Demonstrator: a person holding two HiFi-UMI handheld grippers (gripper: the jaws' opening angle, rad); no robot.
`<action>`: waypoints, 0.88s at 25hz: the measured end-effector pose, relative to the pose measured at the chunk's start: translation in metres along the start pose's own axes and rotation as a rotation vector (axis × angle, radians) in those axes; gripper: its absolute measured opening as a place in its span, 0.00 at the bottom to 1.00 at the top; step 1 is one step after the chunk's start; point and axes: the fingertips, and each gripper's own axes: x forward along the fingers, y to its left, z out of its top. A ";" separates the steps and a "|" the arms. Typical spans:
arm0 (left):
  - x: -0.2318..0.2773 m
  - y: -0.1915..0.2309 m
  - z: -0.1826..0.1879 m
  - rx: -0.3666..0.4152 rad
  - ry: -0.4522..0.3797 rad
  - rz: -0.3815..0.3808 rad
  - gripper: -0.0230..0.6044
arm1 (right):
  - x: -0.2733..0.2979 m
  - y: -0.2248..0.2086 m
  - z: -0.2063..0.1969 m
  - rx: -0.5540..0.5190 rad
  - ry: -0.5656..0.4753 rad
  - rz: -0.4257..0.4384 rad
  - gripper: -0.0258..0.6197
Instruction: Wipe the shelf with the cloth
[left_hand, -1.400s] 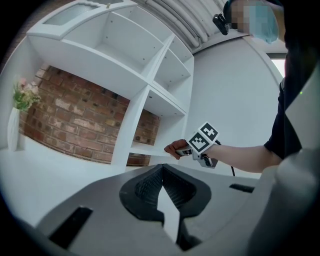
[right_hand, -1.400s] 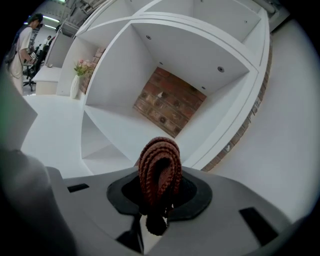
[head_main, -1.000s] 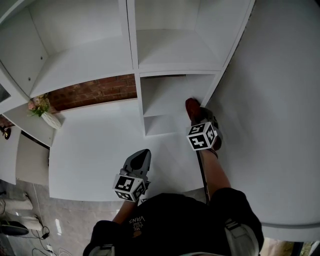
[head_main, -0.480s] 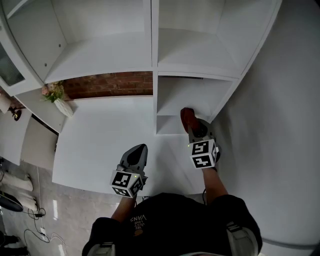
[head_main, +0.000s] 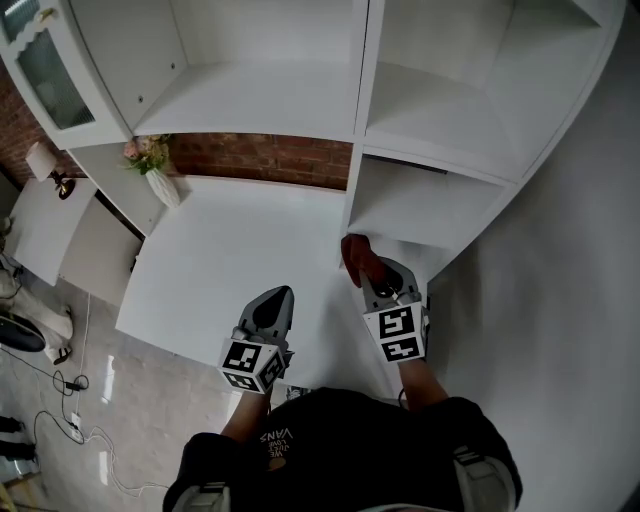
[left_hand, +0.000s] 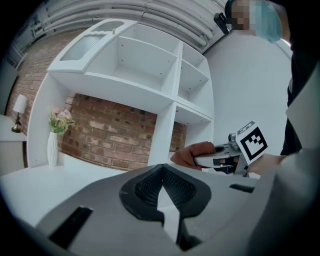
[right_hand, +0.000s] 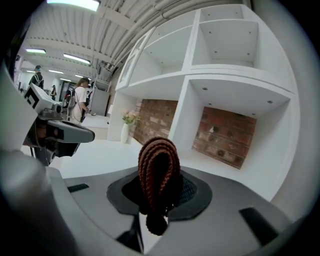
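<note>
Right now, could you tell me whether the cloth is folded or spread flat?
Folded: the cloth stands as a doubled-over loop, pinched in the jaws of the right tool.

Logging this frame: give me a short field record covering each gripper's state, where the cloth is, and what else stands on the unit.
left hand-held gripper: shut, nothing between the jaws, over the white counter
right hand-held gripper: shut on the cloth
cloth: reddish-brown, bunched, at the foot of the divider; contact with the surface unclear
shelf: white, open compartments
vase: white, with flowers, far left of the counter by the brick wall
</note>
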 end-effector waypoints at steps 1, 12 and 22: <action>-0.003 0.003 0.001 0.000 -0.003 0.013 0.05 | 0.001 0.007 0.002 -0.004 -0.009 0.021 0.18; -0.033 0.019 0.007 -0.005 -0.027 0.120 0.05 | 0.001 0.059 0.016 0.018 -0.078 0.187 0.18; -0.044 0.023 -0.004 -0.021 -0.016 0.147 0.05 | -0.006 0.080 0.010 0.000 -0.069 0.251 0.18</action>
